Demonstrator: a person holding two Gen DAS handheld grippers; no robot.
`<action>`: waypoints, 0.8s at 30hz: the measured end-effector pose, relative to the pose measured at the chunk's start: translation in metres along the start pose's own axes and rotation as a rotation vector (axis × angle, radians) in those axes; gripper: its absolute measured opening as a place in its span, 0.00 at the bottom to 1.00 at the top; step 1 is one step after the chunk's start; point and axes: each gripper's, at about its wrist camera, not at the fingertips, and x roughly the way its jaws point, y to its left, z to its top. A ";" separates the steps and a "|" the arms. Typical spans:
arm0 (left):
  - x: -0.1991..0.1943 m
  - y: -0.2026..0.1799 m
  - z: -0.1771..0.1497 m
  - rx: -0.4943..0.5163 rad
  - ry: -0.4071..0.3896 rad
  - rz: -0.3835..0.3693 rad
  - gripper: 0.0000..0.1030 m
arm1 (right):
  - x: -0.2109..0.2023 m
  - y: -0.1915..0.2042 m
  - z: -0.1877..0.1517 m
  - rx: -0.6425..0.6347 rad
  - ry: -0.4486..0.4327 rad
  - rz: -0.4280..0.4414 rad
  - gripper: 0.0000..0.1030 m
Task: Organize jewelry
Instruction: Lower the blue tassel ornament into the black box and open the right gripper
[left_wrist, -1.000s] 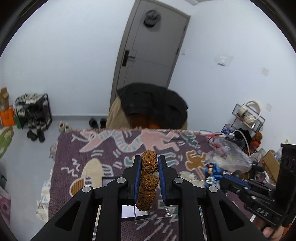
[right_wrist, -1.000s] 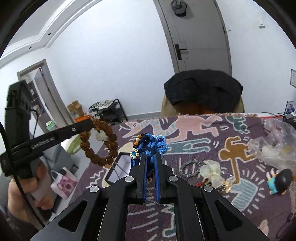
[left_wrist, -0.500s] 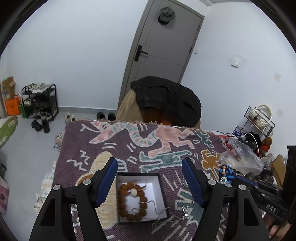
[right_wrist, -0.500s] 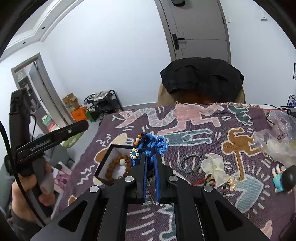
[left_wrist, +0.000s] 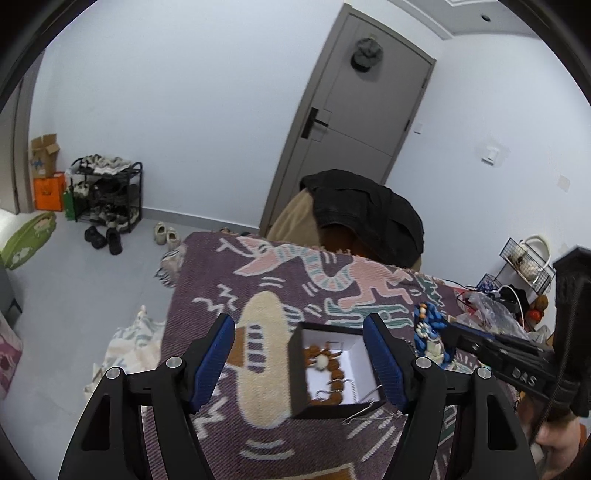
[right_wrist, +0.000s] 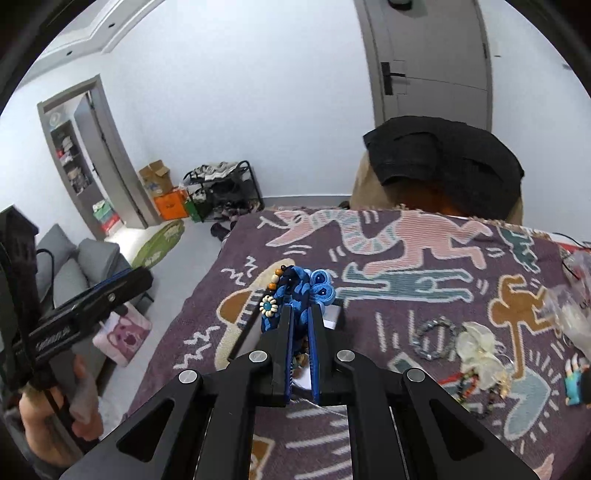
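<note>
Left gripper (left_wrist: 299, 354) spread wide, empty, above black box (left_wrist: 295, 373) holding brown bead bracelet (left_wrist: 327, 373). Right gripper (right_wrist: 300, 317) pinches blue knotted ornament (right_wrist: 295, 291); next step is probably lowering it into the box, then opening.

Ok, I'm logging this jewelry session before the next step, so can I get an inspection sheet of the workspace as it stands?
Surface: patterned purple cloth covers the table.
Job's things: brown bead bracelet lies in the open box; blue ornament is in the right gripper.
Clutter: grey bead bracelet, white flower piece, plastic bag, small figure.
Grippers: left gripper open above the box; right shut on the ornament.
Cables: some at the table's right edge.
Surroundings: grey door, chair with dark jacket, shoe rack.
</note>
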 end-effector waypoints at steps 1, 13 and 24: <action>-0.001 0.004 -0.002 -0.005 0.000 0.004 0.71 | 0.007 0.004 0.002 -0.002 0.007 0.000 0.08; -0.021 0.030 -0.026 -0.050 -0.049 0.022 0.96 | 0.038 -0.006 -0.013 0.009 0.078 -0.029 0.64; -0.006 -0.008 -0.053 0.025 -0.023 -0.006 0.98 | 0.030 -0.080 -0.054 0.026 0.164 -0.113 0.64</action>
